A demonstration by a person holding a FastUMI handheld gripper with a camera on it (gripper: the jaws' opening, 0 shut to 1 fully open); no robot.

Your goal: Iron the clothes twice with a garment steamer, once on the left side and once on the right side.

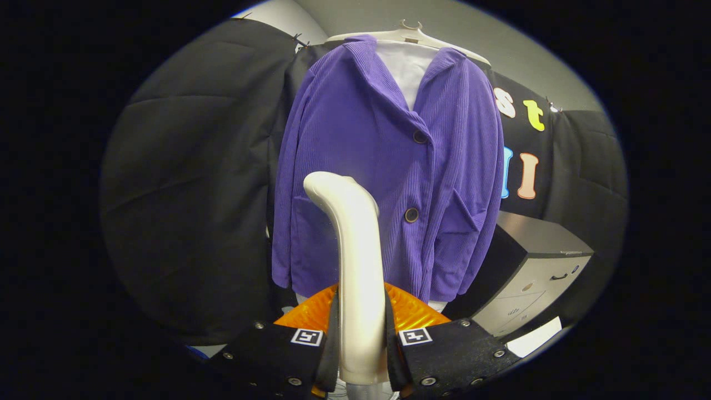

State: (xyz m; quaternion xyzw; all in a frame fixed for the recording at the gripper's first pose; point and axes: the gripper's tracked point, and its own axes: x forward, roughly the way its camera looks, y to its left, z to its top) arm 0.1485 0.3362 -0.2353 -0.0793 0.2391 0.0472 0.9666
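The gripper [361,339] pinches the garment steamer [355,266] upright, its head just short of the purple corduroy jacket [383,166] beyond; a first pass probably comes next.

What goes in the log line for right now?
gripper: shut on steamer | steamer: upright, before jacket | jacket: on hanger

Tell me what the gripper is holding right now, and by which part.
The gripper is shut on the garment steamer, both fingers pressing the lower part of its white handle, one on each side. Its curved head rises ahead of the fingers toward the purple jacket.
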